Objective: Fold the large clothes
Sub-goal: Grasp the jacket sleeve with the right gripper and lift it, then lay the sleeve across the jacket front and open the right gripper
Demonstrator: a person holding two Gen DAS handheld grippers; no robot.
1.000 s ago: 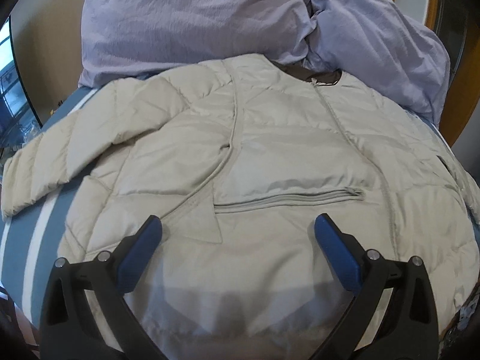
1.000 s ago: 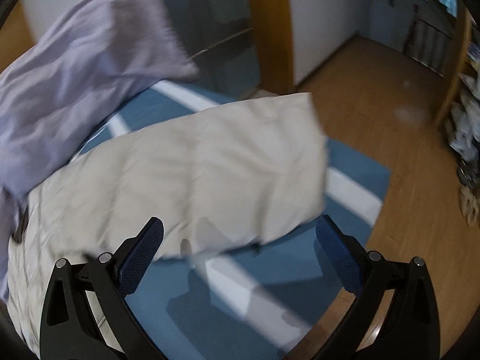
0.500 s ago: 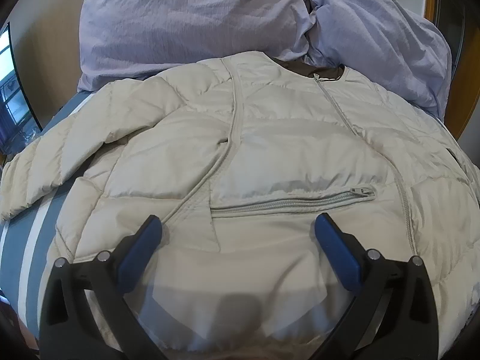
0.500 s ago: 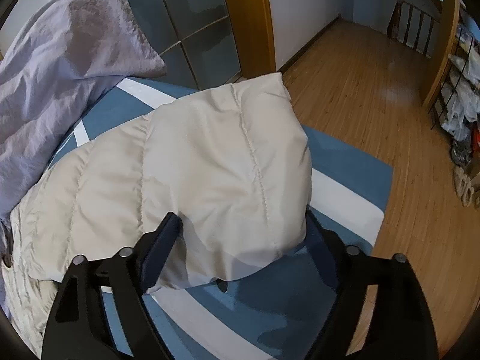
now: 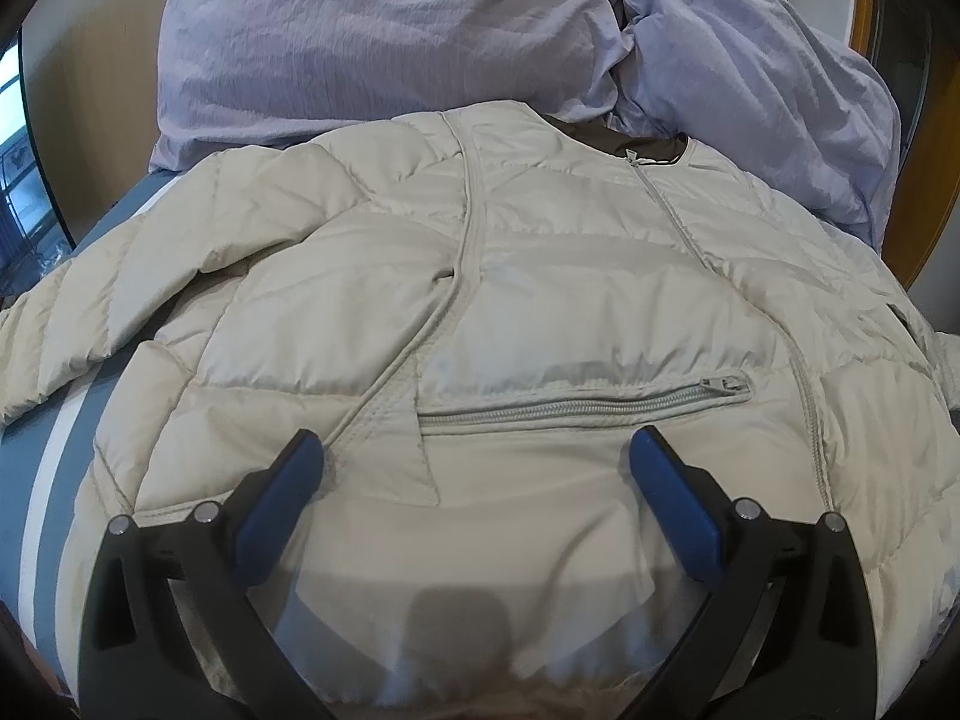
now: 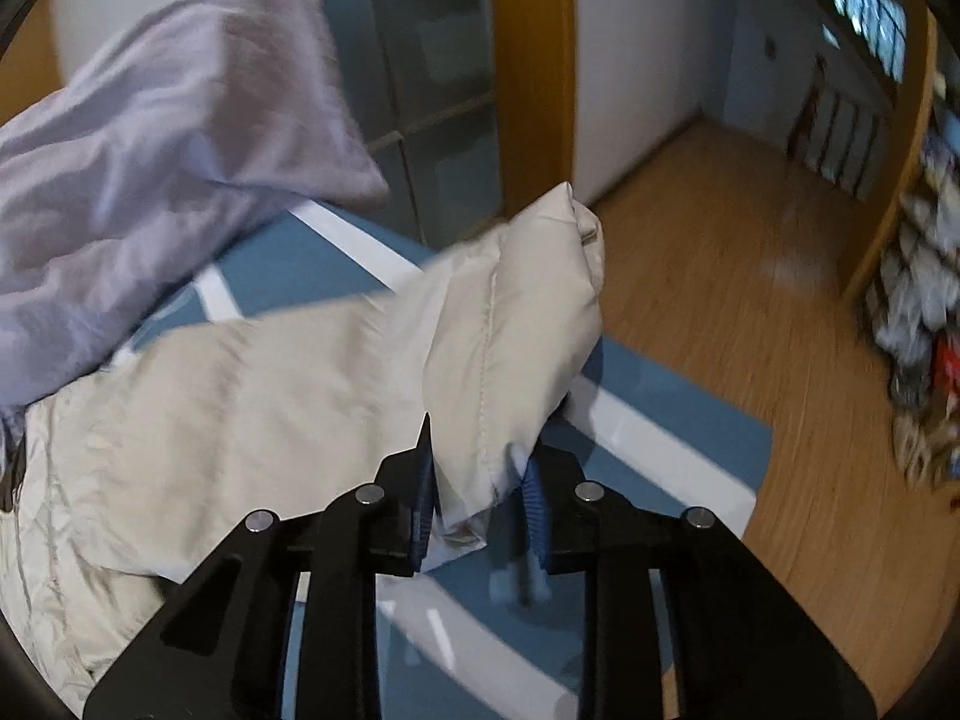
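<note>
A beige quilted jacket (image 5: 540,300) lies front up on the bed, zipped, with a chest pocket zip (image 5: 588,405). My left gripper (image 5: 474,444) hovers open over its lower front, nothing between the fingers. In the right wrist view the jacket's sleeve (image 6: 510,330) is raised off the bed. My right gripper (image 6: 477,456) has its jaws closing, and the pads pinch the cuff end of that sleeve. The jacket body (image 6: 210,420) spreads away to the left.
A lilac duvet (image 5: 390,48) is heaped behind the collar and shows again as the duvet (image 6: 150,150). The blue bedcover (image 6: 660,420) has white stripes and ends at a wooden floor (image 6: 750,270). A glass-panelled door (image 6: 432,60) and cluttered shelves (image 6: 924,300) stand beyond.
My right gripper went from wide open to clamped on the sleeve's end and lifted it off the bedcover. The left gripper stayed open and barely shifted.
</note>
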